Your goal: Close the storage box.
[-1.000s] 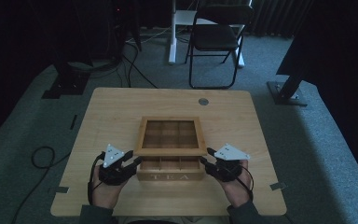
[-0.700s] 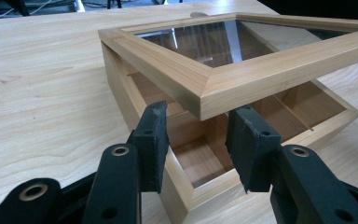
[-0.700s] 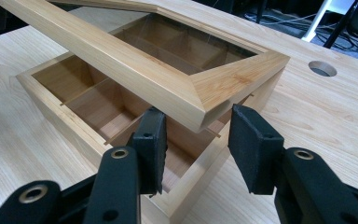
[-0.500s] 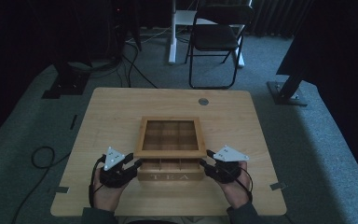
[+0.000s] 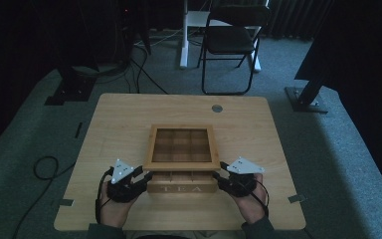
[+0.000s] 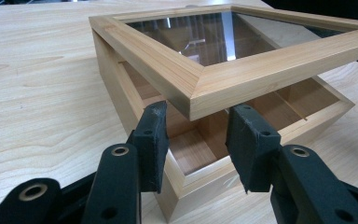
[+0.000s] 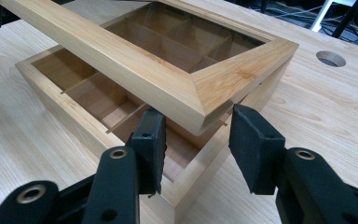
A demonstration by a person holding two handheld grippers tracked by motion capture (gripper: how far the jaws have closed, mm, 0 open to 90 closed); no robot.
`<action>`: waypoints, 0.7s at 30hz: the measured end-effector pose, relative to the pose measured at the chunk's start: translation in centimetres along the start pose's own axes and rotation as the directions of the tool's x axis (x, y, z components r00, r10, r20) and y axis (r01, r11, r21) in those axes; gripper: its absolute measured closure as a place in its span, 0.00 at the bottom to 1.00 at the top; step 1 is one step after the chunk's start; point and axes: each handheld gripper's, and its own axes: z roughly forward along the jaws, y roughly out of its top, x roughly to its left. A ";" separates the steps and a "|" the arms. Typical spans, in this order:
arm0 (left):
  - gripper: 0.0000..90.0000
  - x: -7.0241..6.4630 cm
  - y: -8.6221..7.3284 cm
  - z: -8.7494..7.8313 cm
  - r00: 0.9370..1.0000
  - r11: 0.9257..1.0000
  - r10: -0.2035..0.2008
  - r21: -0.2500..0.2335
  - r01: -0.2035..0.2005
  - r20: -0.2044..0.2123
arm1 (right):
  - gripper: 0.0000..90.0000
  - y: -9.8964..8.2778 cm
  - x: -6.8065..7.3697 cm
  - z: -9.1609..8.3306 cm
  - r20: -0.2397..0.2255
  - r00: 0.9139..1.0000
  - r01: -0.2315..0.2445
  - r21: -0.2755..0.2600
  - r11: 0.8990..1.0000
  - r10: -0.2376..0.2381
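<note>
In the high view, the wooden tea box (image 5: 181, 185) sits at the table's (image 5: 129, 114) near edge between both hands, its glass-paned lid (image 5: 181, 147) raised and propped by the left gripper (image 5: 140, 175) and the right gripper (image 5: 221, 175) at its two front corners, probably so the lift stays level on the back hinge. In the left gripper view, the jaws stand apart astride the lid's corner (image 6: 191, 95), supporting it from below (not squeezing it). The right gripper view mirrors this: jaws apart beneath the other corner (image 7: 203, 100), the empty compartments (image 7: 102, 95) exposed underneath.
</note>
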 end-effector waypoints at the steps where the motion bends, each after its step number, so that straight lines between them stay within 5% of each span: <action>1: 0.65 0.0 -0.1 0.0 1.000 1.000 -0.001 0.000 0.001 0.000 | 0.62 0.0 0.0 0.0 0.000 1.000 -0.003 0.000 1.000 0.003; 21: 0.64 0.0 -1.2 0.5 1.000 0.999 0.000 0.041 0.000 0.000 | 0.62 -1.5 0.4 0.4 -0.011 1.000 -0.016 0.024 1.000 0.017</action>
